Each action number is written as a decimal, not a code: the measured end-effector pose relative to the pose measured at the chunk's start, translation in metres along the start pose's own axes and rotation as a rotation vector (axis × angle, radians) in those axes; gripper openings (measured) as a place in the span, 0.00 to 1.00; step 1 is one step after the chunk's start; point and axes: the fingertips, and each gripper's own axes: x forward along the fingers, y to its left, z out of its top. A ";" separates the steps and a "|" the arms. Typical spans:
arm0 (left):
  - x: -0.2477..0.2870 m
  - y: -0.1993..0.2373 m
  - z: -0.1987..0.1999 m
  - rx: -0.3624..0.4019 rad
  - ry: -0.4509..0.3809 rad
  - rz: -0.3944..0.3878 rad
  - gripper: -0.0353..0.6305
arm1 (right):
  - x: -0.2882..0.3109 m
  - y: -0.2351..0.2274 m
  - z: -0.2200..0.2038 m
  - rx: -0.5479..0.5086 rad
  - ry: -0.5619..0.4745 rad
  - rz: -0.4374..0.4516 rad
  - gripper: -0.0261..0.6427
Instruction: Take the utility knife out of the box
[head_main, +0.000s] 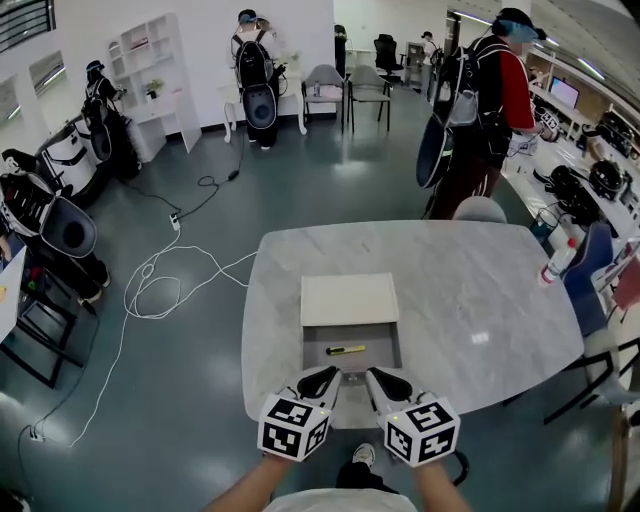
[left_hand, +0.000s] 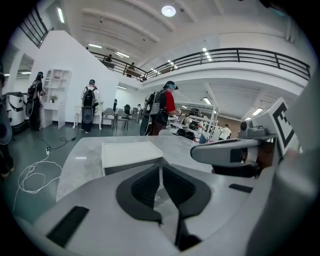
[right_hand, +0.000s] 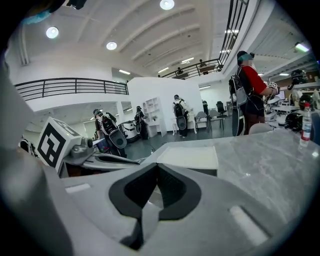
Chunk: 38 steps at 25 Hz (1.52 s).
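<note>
grey marble tabletop (head_main: 480, 290) fills our view, and on it sits the white box (head_main: 349, 298) with its tray (head_main: 382, 358) slid out toward us. the yellow utility knife (head_main: 346, 350) lies flat in that tray. our left gripper (head_main: 322, 380) and right gripper (head_main: 383, 382) hover at the near edge, just short of the tray, each with jaws pressed together and holding nothing.

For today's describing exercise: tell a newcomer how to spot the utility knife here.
Start at the big marble table. Near its front edge sits a box with its pale lid slid back. The utility knife lies alone in its open half, the only yellow thing there.
</note>
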 end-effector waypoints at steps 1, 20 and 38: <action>0.006 0.001 0.001 -0.002 0.005 0.008 0.09 | 0.003 -0.006 0.001 0.002 0.003 0.009 0.05; 0.089 0.009 0.000 0.162 0.211 0.096 0.09 | 0.037 -0.087 0.013 0.006 0.060 0.174 0.05; 0.117 0.037 -0.030 0.512 0.514 -0.120 0.10 | 0.057 -0.086 0.010 0.029 0.069 0.126 0.05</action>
